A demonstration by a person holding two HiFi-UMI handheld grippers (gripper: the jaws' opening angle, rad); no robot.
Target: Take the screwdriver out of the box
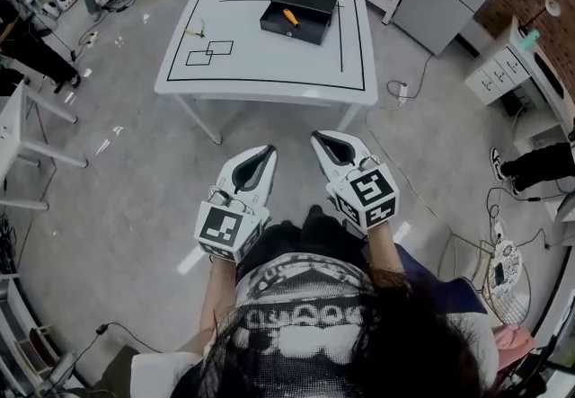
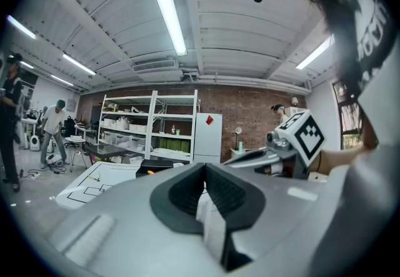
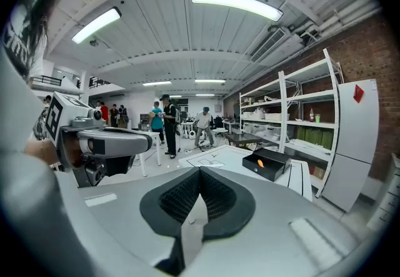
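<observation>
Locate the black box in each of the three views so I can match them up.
Head view: the black box sits top centre, on the far right part of the white table.
Left gripper view: small, just left of centre, a little below mid-height.
Right gripper view: right of centre, a little below mid-height.
Shared landmark: the white table with black lines under the box, seen in all three.

Pretty standard workshop tbh: grey floor (image 1: 126,207), white tabletop (image 1: 269,64) straight ahead of the right claw (image 1: 322,137). Past that, white shelving (image 3: 300,113) along a brick wall (image 3: 375,50), with a pale cabinet (image 3: 353,144) further right. Strip lights (image 3: 234,4) on a white ceiling (image 3: 187,38).
</observation>
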